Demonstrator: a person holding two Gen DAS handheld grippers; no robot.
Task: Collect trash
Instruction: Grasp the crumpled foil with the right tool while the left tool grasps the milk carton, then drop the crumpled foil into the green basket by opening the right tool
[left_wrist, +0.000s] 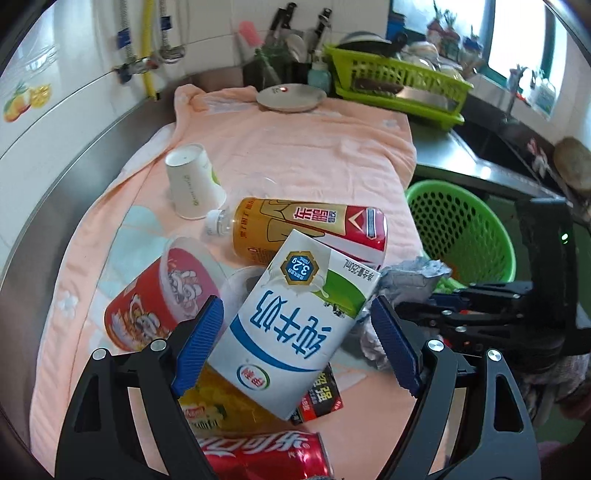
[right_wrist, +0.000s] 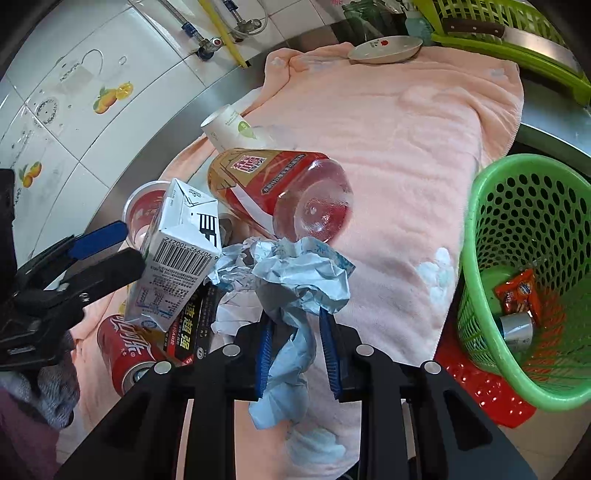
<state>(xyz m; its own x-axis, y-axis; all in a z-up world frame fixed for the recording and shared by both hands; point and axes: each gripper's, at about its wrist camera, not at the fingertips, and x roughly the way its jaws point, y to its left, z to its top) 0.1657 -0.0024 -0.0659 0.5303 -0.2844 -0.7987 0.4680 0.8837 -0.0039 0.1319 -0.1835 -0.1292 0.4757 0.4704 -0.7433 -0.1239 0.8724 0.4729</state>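
- Now left claw grasping milk carton, blue pads on both sides of it, carton tilted and raised over the trash pile on the peach towel
- right claw clenched on crumpled blue paper, paper bunched above the pads and hanging down between them
- landmark = milk carton: energy drink bottle lying on its side just behind it, white paper cup upside down farther back
- red instant cup left of carton, on its side
- Coca-Cola can and black packet below carton, yellow wrapper beside them
- green basket right of carton, off the desk edge, snack wrapper and small can inside
- plate at towel's far end
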